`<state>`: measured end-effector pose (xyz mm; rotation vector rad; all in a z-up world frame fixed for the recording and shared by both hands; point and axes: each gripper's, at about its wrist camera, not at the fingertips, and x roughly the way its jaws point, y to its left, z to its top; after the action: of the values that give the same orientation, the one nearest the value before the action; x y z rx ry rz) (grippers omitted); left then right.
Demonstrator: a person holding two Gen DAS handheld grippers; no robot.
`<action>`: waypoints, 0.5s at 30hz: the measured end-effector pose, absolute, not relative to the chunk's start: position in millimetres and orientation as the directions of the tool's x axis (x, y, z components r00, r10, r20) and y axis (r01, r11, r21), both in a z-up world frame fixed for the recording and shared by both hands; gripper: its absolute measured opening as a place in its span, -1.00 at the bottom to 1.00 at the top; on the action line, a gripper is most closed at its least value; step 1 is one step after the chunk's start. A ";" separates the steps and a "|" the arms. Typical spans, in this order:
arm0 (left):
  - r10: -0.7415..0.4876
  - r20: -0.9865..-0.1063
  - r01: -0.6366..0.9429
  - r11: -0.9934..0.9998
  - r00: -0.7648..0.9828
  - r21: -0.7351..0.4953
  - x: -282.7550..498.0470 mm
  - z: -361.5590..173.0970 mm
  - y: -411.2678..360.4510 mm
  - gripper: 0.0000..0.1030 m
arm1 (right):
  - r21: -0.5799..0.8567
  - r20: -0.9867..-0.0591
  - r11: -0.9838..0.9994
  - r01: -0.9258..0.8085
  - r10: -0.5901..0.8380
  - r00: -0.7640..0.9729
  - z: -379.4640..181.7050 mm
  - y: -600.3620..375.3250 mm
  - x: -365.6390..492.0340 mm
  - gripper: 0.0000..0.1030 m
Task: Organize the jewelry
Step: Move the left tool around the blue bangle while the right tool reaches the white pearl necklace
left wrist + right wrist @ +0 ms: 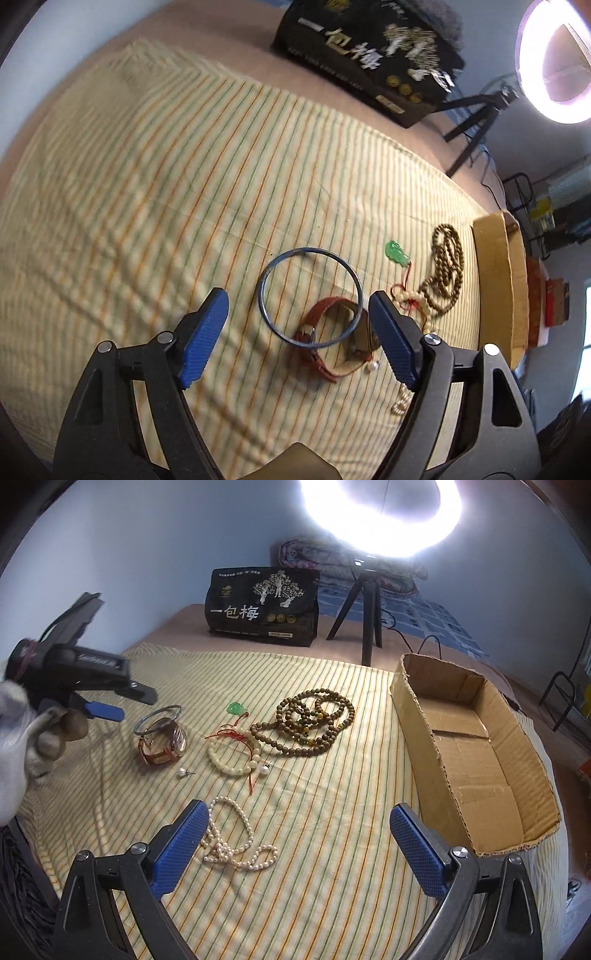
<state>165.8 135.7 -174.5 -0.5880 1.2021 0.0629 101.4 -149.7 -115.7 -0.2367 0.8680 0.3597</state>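
Both claws open over the jewelry on the bed

My left claw point(297, 332) stands wide above the thin bangle point(309, 296) leaning on the red-strapped watch point(325, 341), gripping nothing; my right claw point(295, 845) gapes empty by the pearl necklace point(236, 840), the cardboard box point(476, 760) along the striped cloth's point(332, 867) right edge.

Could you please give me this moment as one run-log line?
left gripper: open above bangle, watch | right gripper: open, empty | box: empty
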 end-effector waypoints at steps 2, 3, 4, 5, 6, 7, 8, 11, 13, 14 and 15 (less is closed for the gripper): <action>-0.273 -0.886 -0.371 0.832 0.374 -0.413 170.7 -177.1 137.4 0.56 | -0.076 -0.778 0.908 -0.411 0.204 0.594 -117.7 -146.3 100.6 0.93; -0.283 -0.883 -0.383 0.820 0.374 -0.425 173.0 -178.2 138.1 0.56 | -0.080 -0.780 0.906 -0.416 0.203 0.592 -118.9 -144.8 100.3 0.93; -0.287 -0.883 -0.389 0.815 0.372 -0.429 174.7 -179.4 138.1 0.56 | -0.082 -0.782 0.904 -0.420 0.204 0.589 -120.0 -144.3 100.2 0.93; -0.288 -0.884 -0.393 0.814 0.367 -0.429 176.4 -180.8 137.3 0.57 | -0.083 -0.784 0.901 -0.426 0.204 0.586 -121.1 -143.3 99.9 0.93; -0.288 -0.888 -0.397 0.814 0.359 -0.425 178.6 -182.8 135.9 0.57 | -0.085 -0.786 0.899 -0.430 0.205 0.584 -122.0 -142.5 99.7 0.93; -0.289 -0.891 -0.403 0.812 0.350 -0.422 181.4 -185.2 134.5 0.57 | -0.090 -0.787 0.896 -0.436 0.204 0.582 -122.9 -140.8 99.6 0.93; -0.287 -0.894 -0.409 0.811 0.344 -0.418 183.7 -187.2 133.5 0.57 | -0.094 -0.786 0.893 -0.439 0.204 0.583 -123.8 -139.6 98.9 0.93; -0.273 -0.902 -0.429 0.808 0.334 -0.404 188.3 -189.1 127.8 0.59 | -0.111 -0.787 0.885 -0.452 0.199 0.584 -126.1 -135.6 99.6 0.93; -0.264 -0.904 -0.432 0.810 0.336 -0.397 192.7 -189.6 123.1 0.63 | -0.106 -0.791 0.879 -0.465 0.209 0.575 -127.3 -133.1 100.7 0.93; -0.246 -0.910 -0.434 0.817 0.334 -0.380 194.8 -189.7 120.6 0.63 | -0.101 -0.793 0.876 -0.471 0.215 0.571 -127.7 -132.7 100.6 0.93; -0.232 -0.915 -0.436 0.822 0.331 -0.366 196.4 -190.6 118.4 0.63 | -0.095 -0.795 0.874 -0.477 0.221 0.565 -128.2 -132.3 100.8 0.93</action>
<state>196.4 118.4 -190.6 -0.6321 1.2491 0.1458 100.8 -132.3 -128.2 -0.3167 0.8811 0.4185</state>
